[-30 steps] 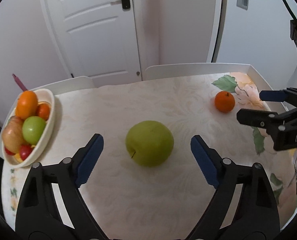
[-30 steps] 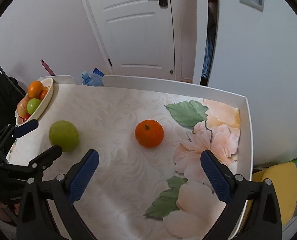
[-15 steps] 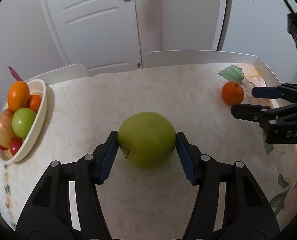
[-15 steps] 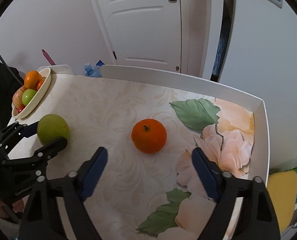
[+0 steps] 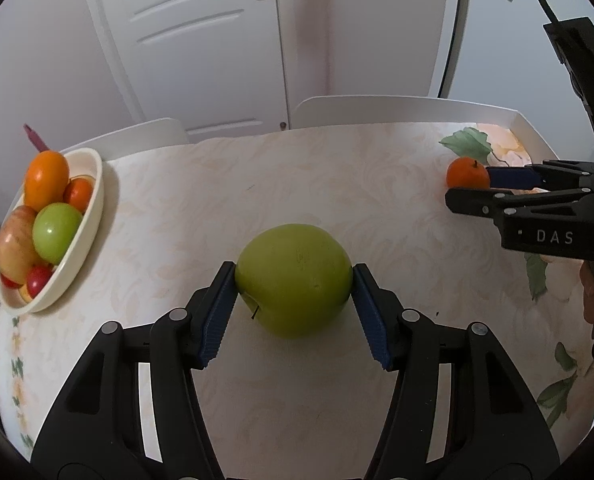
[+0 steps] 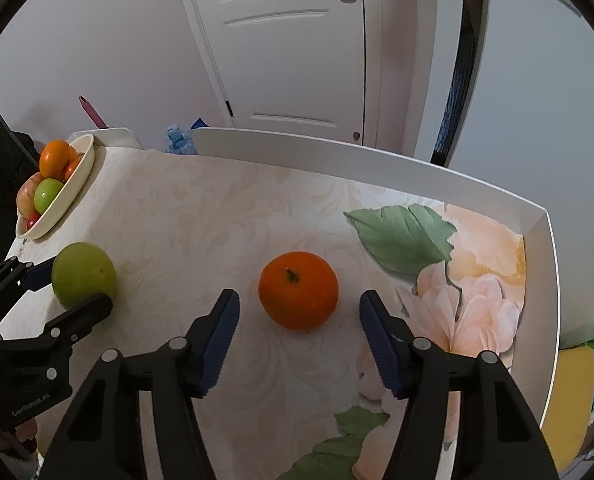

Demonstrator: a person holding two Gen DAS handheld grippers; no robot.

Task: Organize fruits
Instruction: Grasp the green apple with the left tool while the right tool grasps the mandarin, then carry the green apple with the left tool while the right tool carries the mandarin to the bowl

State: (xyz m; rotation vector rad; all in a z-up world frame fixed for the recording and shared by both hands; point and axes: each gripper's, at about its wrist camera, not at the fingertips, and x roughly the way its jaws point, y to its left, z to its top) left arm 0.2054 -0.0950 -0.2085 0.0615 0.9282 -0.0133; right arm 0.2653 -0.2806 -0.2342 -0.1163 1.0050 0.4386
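My left gripper (image 5: 293, 284) is shut on a large green apple (image 5: 293, 278) that rests on the table; both blue pads touch its sides. The apple also shows in the right wrist view (image 6: 83, 274). A small orange (image 6: 298, 289) sits on the table between the fingers of my right gripper (image 6: 299, 304), which is open, with a gap on each side. In the left wrist view the orange (image 5: 467, 173) is at the far right, beside the right gripper (image 5: 477, 186). A cream bowl (image 5: 91, 204) with several fruits stands at the table's left edge.
The table (image 6: 201, 216) has a pale patterned cloth with a flower print on the right and a raised white rim (image 6: 377, 156) at the back and right. A white door (image 6: 297, 40) stands behind. A blue plastic bottle (image 6: 177, 142) lies beyond the far rim.
My left gripper closed from wide open onto the green apple. My right gripper moved forward around the orange and narrowed its opening.
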